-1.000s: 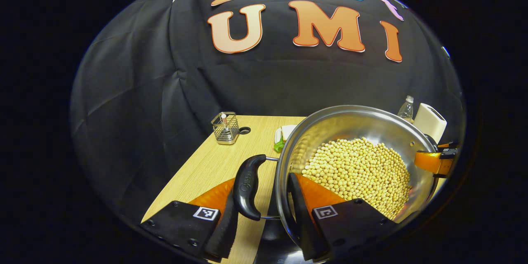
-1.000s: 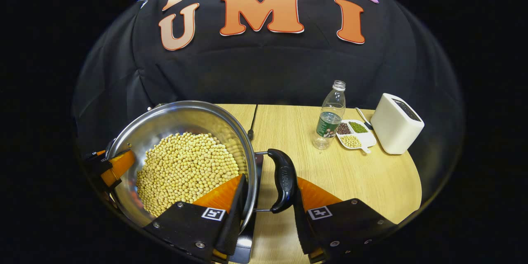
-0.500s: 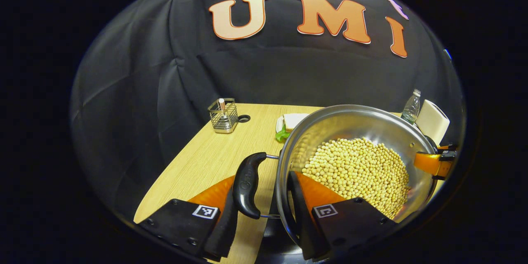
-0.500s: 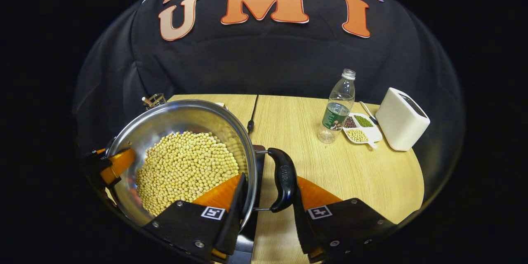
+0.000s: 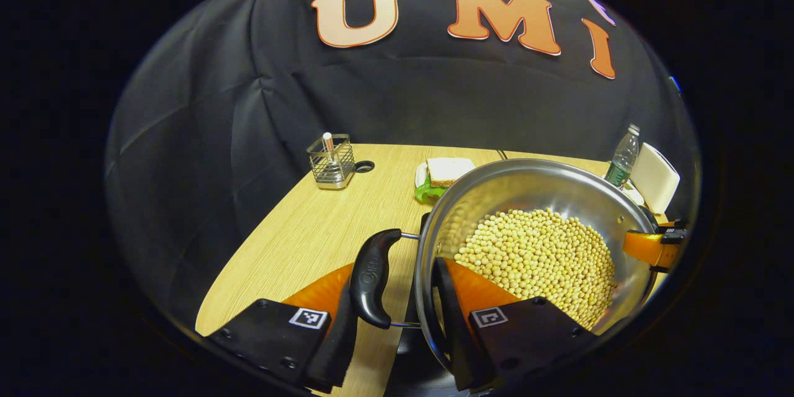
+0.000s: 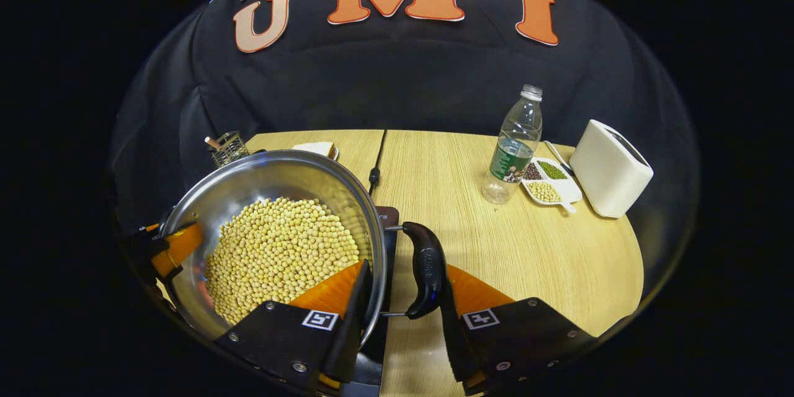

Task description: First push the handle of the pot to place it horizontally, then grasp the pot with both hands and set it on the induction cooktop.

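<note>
Over the cooktop [image 6: 383,223], whose dark edge shows just under the pot [image 6: 273,177], I carry the pot of beans [image 6: 282,251] with both grippers. My left gripper [image 5: 397,316] straddles the pot's left side: one finger sits outside the black handle [image 5: 371,276], the other inside the rim against the wall, so handle and wall are pinched together. My right gripper [image 6: 397,313] does the same on the other handle [image 6: 425,270], one finger inside the rim, one outside the handle. Both look clamped firmly on pot and handle.

To do this well, I judge I should keep the rim level, since the beans lie loose and would slide toward any low side. I would lower both sides at one pace, centre the pot on the cooktop, and loosen my hold only once the base rests flat.

Both grippers point inward toward the pot and tip slightly down, facing one another across it; my right gripper shows at the pot's far rim in the left gripper view. Beyond the pot stand a bottle [image 6: 515,146] and a white box [image 6: 611,167].
</note>
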`<state>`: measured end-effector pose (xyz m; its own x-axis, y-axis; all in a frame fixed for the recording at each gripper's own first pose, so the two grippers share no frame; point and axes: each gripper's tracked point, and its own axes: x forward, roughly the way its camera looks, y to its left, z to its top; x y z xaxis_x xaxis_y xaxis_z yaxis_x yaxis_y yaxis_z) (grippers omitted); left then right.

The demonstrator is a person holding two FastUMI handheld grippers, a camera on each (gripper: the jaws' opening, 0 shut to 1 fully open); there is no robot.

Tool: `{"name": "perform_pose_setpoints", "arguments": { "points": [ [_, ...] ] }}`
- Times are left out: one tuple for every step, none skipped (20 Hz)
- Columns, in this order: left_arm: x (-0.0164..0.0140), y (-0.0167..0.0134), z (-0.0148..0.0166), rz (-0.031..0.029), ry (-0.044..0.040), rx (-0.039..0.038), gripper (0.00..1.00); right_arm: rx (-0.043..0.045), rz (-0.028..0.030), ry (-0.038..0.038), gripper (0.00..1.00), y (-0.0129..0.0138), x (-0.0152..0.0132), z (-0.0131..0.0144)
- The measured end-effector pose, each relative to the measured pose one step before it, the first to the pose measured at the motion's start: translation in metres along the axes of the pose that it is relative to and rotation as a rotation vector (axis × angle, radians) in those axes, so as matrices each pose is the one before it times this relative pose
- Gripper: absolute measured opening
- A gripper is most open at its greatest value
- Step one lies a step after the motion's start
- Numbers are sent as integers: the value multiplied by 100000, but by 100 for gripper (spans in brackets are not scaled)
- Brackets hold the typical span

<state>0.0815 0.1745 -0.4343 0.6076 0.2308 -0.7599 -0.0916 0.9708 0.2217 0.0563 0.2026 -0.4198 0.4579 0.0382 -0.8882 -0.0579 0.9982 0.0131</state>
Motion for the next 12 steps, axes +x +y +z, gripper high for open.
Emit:
{"name": "perform_pose_setpoints", "arguments": {
  "points": [
    [-102,116,67,-111,275,54,67,-26,-39,37,59,33,-5,5],
    [-53,86,168,-59,122,-78,67,8,-74,129,59,51,-26,-30],
    [13,11,5,-60,59,-446,70,253,-74,15,59,-12,-22,-30],
    [35,14,29,-12,232,-421,70,212,-77,197,59,54,-4,-17],
    [-127,27,-124,-48,399,-445,70,-83,-36,386,59,-24,-35,23],
    [6,-5,41,-34,596,11,70,-133,80,748,58,19,-69,-33],
    [16,88,78,84,678,-181,70,586,62,-1279,59,-5,-130,552],
    [-51,-78,219,-576,-60,-225,67,123,-258,541,59,-110,-117,-48],
    [71,161,-272,-108,109,204,70,515,-152,14,58,21,28,-143],
    [223,23,16,-245,307,352,67,-99,229,-586,60,163,0,-58],
    [-80,-104,-247,527,175,465,70,-340,706,-372,61,-86,28,-64],
    [101,14,90,1056,-355,1432,72,-484,1421,178,63,271,-138,-153]
  ]
}}
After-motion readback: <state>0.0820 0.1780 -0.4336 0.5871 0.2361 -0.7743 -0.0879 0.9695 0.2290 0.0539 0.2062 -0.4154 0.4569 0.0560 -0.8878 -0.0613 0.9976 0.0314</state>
